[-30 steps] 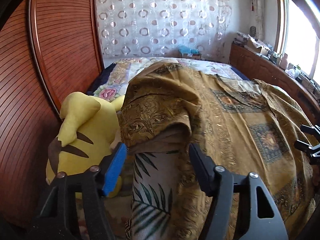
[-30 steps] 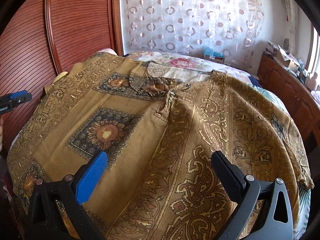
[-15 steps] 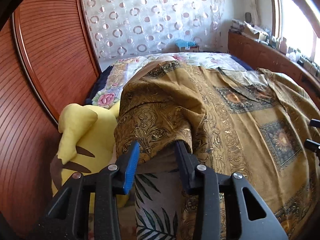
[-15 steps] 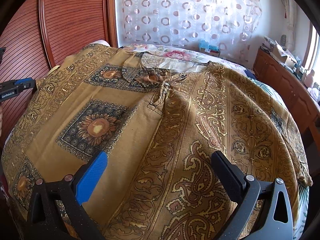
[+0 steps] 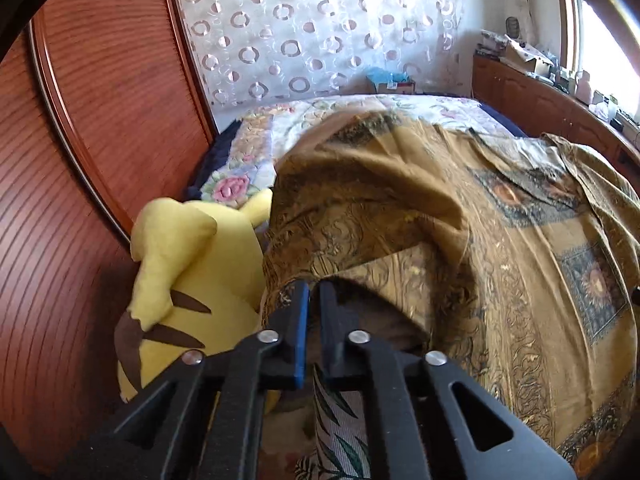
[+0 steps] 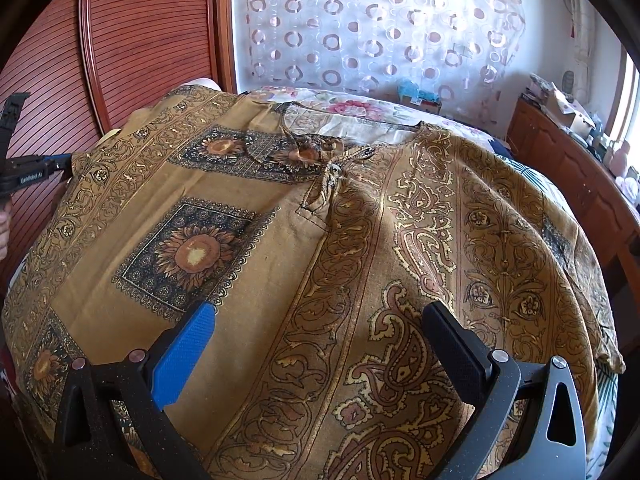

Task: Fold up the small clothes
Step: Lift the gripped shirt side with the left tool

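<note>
- Grasp stage of the first fold, I judge: the left tongs are pressed together on the hem at the left side of the brown patterned shirt, the cloth edge pinched right at their tips.
- Ahead of those tips the fabric rises in a loose hump; a yellow plush toy sits just to their left, touching the shirt's edge.
- The shirt lies spread across the bed, neck opening at the far end.
- The right tongs stand spread wide over the shirt's near part; no cloth is pinched between them.
- Both tongs point forward and downward at the bed.
- Next move, as I read it: lift the pinched side and carry it toward the shirt's middle, and the right tongs need to close on their own side to match.
- At the far left of the right view, the left tool shows at the shirt's edge.
</note>
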Demonstrator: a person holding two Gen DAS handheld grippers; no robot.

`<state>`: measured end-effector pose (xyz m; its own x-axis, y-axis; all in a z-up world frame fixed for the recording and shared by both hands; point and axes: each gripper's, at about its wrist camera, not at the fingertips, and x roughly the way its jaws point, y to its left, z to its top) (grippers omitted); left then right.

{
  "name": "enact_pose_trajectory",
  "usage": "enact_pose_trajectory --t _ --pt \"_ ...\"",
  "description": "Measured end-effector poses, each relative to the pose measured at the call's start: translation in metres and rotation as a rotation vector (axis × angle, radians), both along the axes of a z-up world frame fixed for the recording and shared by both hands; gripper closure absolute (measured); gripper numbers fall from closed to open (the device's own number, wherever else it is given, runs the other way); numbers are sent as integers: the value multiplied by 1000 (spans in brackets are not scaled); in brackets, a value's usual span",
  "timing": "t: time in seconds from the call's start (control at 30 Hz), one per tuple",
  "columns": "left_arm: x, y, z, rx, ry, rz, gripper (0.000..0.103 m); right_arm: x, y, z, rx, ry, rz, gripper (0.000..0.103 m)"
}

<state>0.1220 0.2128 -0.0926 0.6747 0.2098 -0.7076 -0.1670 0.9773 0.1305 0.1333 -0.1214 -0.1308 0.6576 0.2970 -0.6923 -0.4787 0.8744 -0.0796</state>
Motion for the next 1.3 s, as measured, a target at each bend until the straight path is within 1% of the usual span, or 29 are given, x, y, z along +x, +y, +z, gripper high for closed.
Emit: enact_pose_trajectory --t 0.1,0.23,0.37,0.43,0.53,0.6,0.63,0.67,0.7,0.73,0.8,0.9,0.93,0.97,1.13,1.23,1.3 --pt "2 -7 19 15 -52 -9 100 0 -1 0 0 1 0 0" --pt "6 -32 51 29 -131 -64 100 -1 -1 0 0 1 -1 0" --pt "9 -76 76 26 -180 -184 100 -2 -2 0 -4 0 -4 0" --pt "3 -100 80 6 -183 -267 100 -3 -3 1 -3 1 -5 0" --pt "-11 -126 80 -7 -186 -347 100 -4 -4 1 3 1 -6 0" --pt "-20 -134 78 -16 -168 -373 94 -3 -5 1 5 3 -6 0" --pt "-23 -135 79 -19 -164 -376 83 -3 -4 1 5 3 -4 0" --pt "-27 -134 80 -24 -164 -376 77 -3 -4 1 4 4 -3 0" --pt "-32 -131 82 -33 -174 -373 66 -3 -4 1 3 4 -2 0" --pt "-34 -128 84 -38 -183 -368 61 -3 -4 1 3 5 -2 0" --pt "-34 -115 85 -40 -189 -340 57 -3 -4 1 4 5 -3 0" --pt "-23 -98 75 -46 -168 -279 44 -2 -5 2 6 7 -5 0" --pt "-17 -89 69 -57 -156 -259 35 -2 -5 1 6 7 -5 0" --pt "-15 -85 64 -62 -148 -245 29 -2 -5 2 6 8 -5 0" --pt "18 -47 25 -66 -70 -144 27 -2 -5 2 8 9 -5 0" --pt "37 -19 5 -108 -24 -81 27 -2 -4 2 11 11 -2 0" --pt "44 -9 -4 -144 -3 -69 27 -2 -4 2 12 12 -2 0"
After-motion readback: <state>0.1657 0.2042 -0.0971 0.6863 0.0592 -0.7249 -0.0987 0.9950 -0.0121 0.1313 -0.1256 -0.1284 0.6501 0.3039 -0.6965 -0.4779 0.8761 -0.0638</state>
